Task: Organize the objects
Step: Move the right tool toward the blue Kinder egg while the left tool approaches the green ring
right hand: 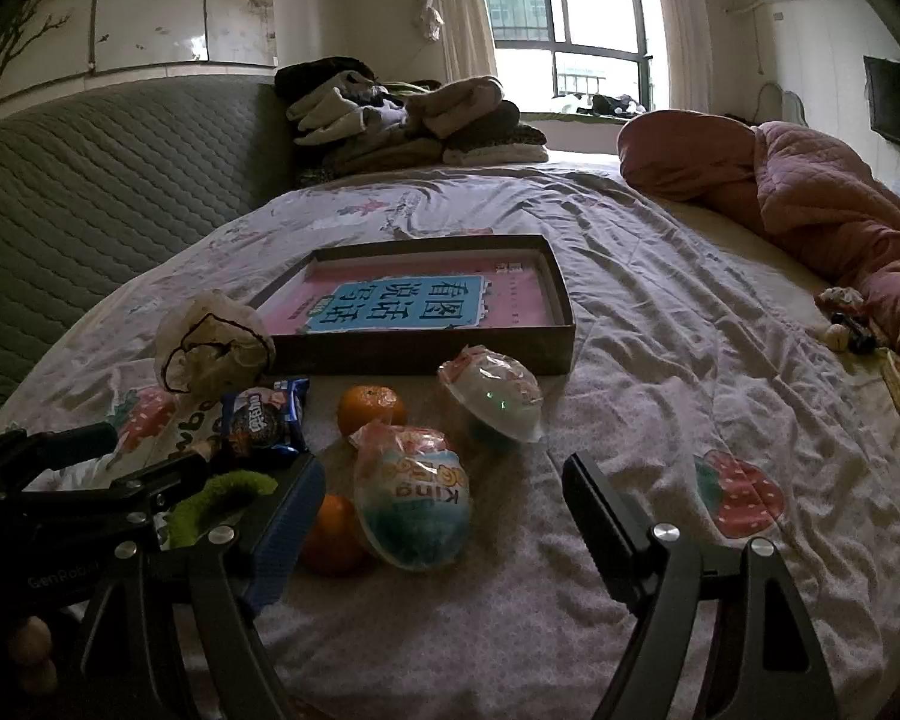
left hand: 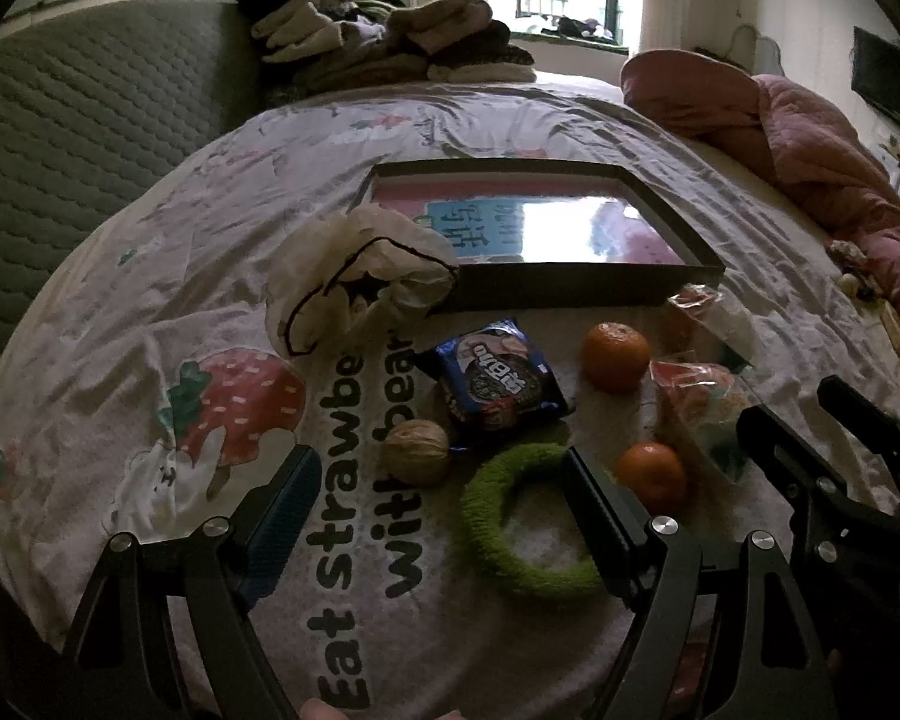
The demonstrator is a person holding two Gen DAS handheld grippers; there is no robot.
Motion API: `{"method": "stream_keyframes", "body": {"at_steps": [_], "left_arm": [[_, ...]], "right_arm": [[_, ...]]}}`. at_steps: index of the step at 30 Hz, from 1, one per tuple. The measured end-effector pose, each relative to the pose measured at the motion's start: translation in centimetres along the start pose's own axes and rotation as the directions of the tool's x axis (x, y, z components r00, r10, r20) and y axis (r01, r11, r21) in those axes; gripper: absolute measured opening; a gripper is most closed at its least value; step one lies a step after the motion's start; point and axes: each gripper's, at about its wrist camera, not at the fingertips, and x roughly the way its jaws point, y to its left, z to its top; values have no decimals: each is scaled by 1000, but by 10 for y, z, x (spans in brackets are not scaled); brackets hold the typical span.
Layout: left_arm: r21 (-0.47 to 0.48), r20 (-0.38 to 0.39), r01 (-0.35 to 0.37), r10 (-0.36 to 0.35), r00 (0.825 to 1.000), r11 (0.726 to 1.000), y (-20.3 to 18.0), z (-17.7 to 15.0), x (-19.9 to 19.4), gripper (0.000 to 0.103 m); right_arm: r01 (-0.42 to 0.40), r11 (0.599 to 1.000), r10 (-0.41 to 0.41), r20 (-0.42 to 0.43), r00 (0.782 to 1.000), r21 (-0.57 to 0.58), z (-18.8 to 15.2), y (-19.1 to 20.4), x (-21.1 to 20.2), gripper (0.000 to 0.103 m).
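Now both grippers are hovering, jaws wide and empty — left gripper (left hand: 438, 501) nearing the green ring (left hand: 513, 531) before the tray (left hand: 570, 288); it should be straddling one side.

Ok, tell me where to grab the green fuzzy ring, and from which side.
Pinch the green fuzzy ring across its near band, from above: it lies flat on the sheet, hole up. The open left claw already hangs over it.

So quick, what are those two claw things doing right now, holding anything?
Left gripper: open, holding nothing, above the green ring.
Right gripper: open, holding nothing, near the egg-shaped snack pack.
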Motion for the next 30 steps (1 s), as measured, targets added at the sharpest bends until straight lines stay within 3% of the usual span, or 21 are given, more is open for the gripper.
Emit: {"method": "stream_keyframes", "body": {"at_steps": [21,30], "left_arm": [[-8,-46,0,-1,999,1000,19,-13,6,83],[-25,-70,42,-44,997,999,28,-20,12,83]], "right_arm": [[-24,999,23,-27,999,-28,-4,-1,2,81],[-34,999,33,-32,999,-29,-7,-4,3,81]]}}
